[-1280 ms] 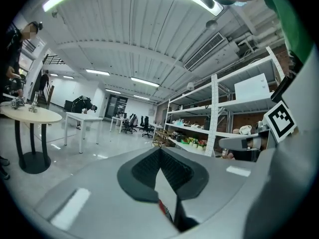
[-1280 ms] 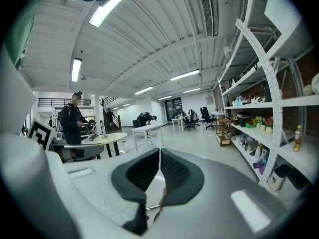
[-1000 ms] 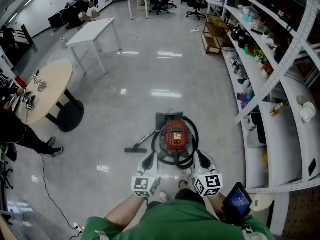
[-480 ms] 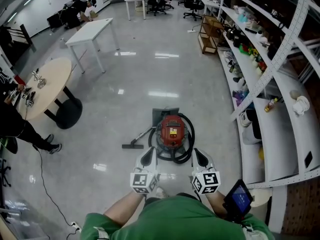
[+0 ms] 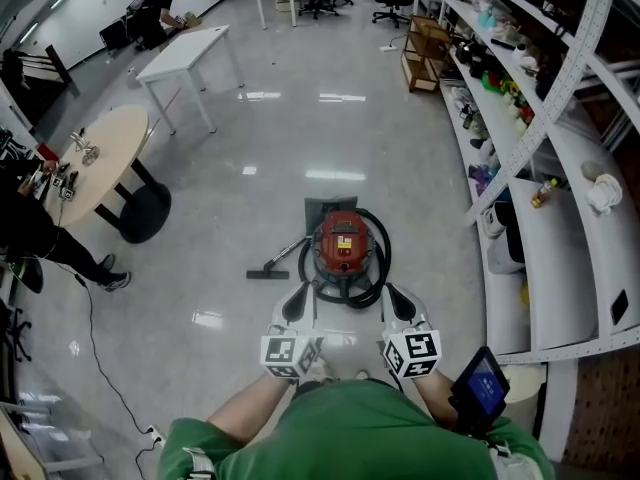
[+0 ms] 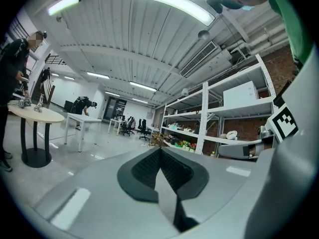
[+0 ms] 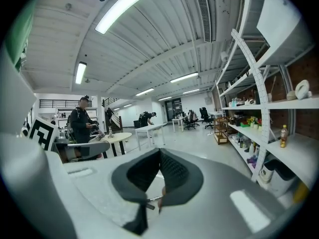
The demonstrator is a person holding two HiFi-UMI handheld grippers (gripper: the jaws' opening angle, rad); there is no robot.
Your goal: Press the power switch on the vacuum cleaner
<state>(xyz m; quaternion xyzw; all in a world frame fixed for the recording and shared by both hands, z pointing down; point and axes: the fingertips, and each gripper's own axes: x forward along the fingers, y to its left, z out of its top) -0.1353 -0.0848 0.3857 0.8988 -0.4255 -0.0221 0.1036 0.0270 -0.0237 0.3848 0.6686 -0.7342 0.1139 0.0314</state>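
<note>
The red canister vacuum cleaner stands on the glossy floor, its black hose looped round it; its power switch is too small to pick out. Left gripper and right gripper hang near its rear side; both are clenched on nothing.

Vacuum: red top with a small pale patch, silver-grey lower body. Hose: black. Nozzle: black. Mat: dark grey.

Floor: pale grey, glossy, with white streaks of reflected light.

Left gripper, right gripper: light grey shells. Pads: black, finely ribbed. Left cube, right cube: white faces with black square markers.

Shirt: green.

Round table: beige top, black foot. Long table: white. Shelves: white. Wall: red-brown brick. Screen: blue in a black frame.
</note>
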